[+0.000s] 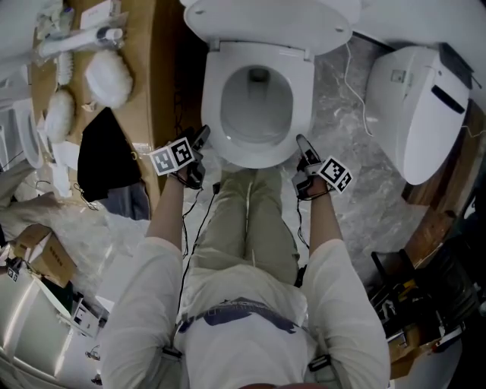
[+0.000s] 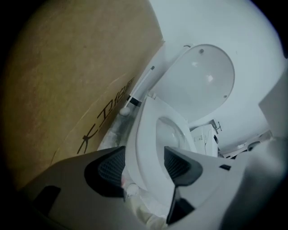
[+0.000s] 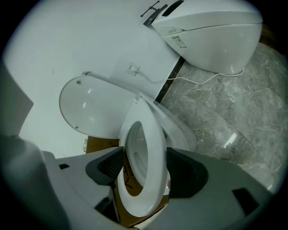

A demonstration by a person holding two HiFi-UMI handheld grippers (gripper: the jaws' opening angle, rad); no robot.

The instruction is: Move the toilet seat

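White plastic, glossy and smooth, makes up the toilet seat point(image 1: 258, 156), an oval ring over the bowl point(image 1: 254, 114), with the lid point(image 1: 266, 19) standing open behind it. The left gripper point(image 1: 201, 140) has the ring's front left edge and the right gripper point(image 1: 304, 148) its front right edge. Each is clamped on the seat, jaws held a moderate width apart by the rim between the pads.

A brown cardboard sheet point(image 1: 163, 68) runs close along the bowl's left side, leaving little room there. To the right, grey marble floor point(image 1: 342, 99) lies open as far as a second white toilet unit point(image 1: 414, 106). A thin white cable point(image 1: 351, 68) trails across the floor between them. The person's legs stand directly in front of the bowl.

From the head view the ring reads as flat. The right gripper view shows the seat point(image 3: 155, 152) tilted up on edge, clear of the bowl rim point(image 3: 180, 130). Brown cardboard shows through its opening, and its band fills the gap of the right gripper point(image 3: 144, 164). The lid point(image 3: 90, 108) leans against a white wall.

The left gripper view alone shows black handwriting on the cardboard point(image 2: 67, 67) and a white rod with a black band point(image 2: 139, 90) leaning at its foot. It also shows the seat point(image 2: 144, 134) running between the dark ribbed pads of the left gripper point(image 2: 144, 164).
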